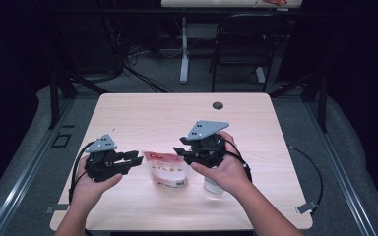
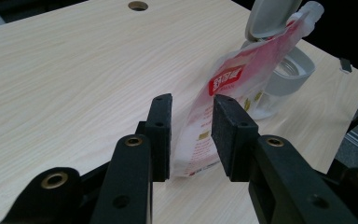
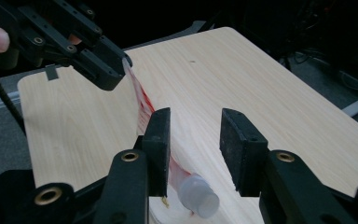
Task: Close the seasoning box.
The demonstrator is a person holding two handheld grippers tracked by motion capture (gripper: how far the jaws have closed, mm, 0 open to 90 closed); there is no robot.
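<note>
A red-and-white spouted pouch point(image 1: 166, 169) stands near the front middle of the table point(image 1: 147, 110), between the two grippers. In the left gripper view the left gripper point(image 2: 192, 135) has its jaws parted around the pouch's lower corner, one pad on either side, not visibly pressing on it. The pouch leans toward a white container point(image 2: 286, 74) with an open flip lid, which sits just behind it. In the right gripper view the right gripper point(image 3: 193, 149) also stands with its jaws apart, and the pouch's clear spout point(image 3: 196, 196) lies low between them, close to the left pad, with nothing clamped. The step in hand looks like taking hold of the pouch at both ends, probably to pour from it or open its spout. The next move likely calls for the left jaws to close on the corner to steady it, then the right jaws to centre on the spout before squeezing, since the soft pouch could fold or slip.
</note>
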